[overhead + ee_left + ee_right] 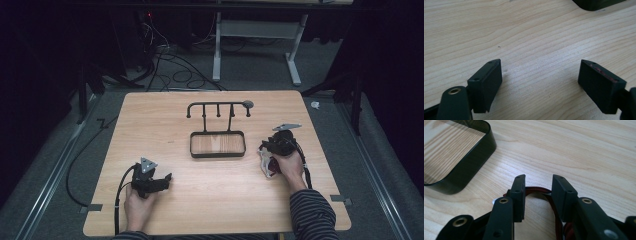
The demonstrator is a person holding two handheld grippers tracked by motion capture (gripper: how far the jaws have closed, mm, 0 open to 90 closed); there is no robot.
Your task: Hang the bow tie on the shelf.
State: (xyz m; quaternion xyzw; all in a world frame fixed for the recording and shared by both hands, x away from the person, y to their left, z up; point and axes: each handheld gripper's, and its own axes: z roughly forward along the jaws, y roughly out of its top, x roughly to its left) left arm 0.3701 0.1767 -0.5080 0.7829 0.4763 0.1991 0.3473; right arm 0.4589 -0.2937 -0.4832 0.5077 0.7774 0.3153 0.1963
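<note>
Red strap (541, 191) sits loosely between our right gripper's (537, 182) half-spread fingers; lifting may drop it. Left fingers (486, 82) spread, empty.

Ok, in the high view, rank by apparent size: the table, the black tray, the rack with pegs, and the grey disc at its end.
1. Table
2. Black tray and rack with pegs: similar spread, too close to rank
3. Grey disc, smallest
</note>
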